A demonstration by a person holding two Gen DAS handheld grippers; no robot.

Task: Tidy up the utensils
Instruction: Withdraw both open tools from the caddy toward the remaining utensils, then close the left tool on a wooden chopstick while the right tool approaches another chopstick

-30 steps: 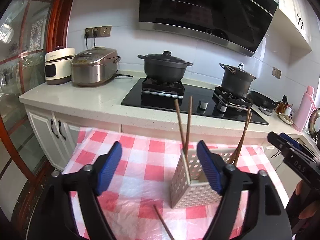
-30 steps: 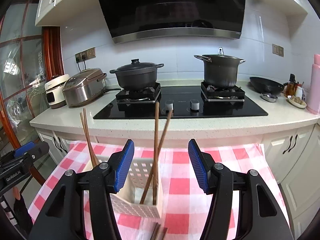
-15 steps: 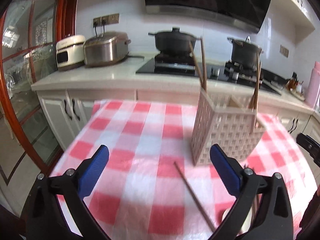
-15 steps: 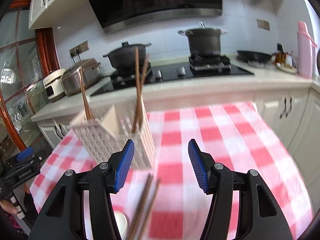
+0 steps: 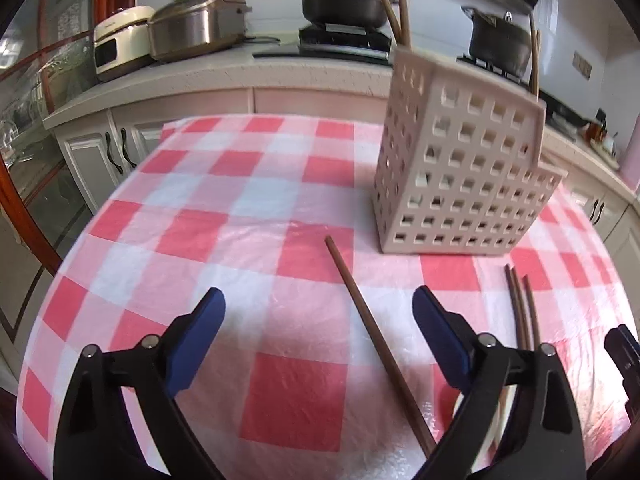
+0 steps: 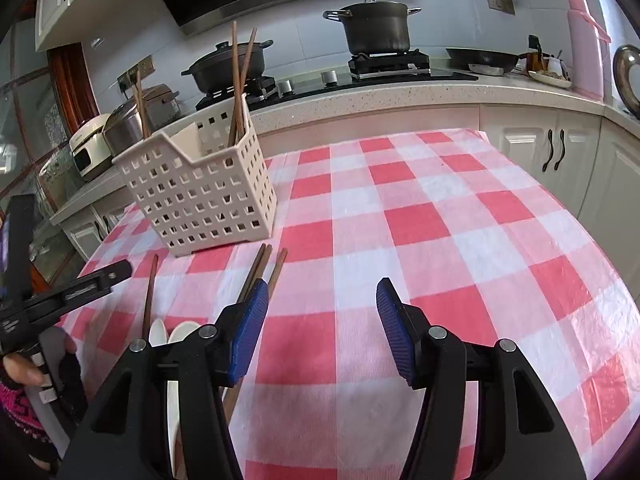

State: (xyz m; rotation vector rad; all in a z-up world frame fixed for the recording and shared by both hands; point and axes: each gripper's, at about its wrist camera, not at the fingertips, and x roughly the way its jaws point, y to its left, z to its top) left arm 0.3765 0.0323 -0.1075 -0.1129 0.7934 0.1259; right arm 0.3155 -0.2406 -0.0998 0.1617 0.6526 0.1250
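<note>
A white perforated basket (image 5: pixel 460 168) stands on the red-checked tablecloth (image 5: pixel 208 240) with several brown chopsticks (image 6: pixel 238 92) upright in it. In front of the basket (image 6: pixel 200 196), a single chopstick (image 5: pixel 372 332) lies on the cloth and runs between the jaws of my left gripper (image 5: pixel 316 296). Those jaws are wide and closing, with the pads clear of it. Three more chopsticks (image 6: pixel 264 268) lie side by side, partly under the left finger of my right gripper (image 6: pixel 322 284), which is open and holds nothing. White spoons (image 6: pixel 176 330) lie beside them, mostly hidden.
Behind the table runs a counter (image 6: pixel 400 96) with a stove, two dark pots (image 6: pixel 376 26), two rice cookers (image 5: pixel 192 24) and a pink flask (image 6: pixel 586 40). White cabinets (image 6: pixel 556 152) stand below it. The cloth drops off at the table's left and right edges. A person's hand (image 6: pixel 20 372) holds the left gripper.
Both grippers have sunk toward the table and tilted downward. The basket now stands higher in both views, and the loose chopsticks and spoons have come into view.
</note>
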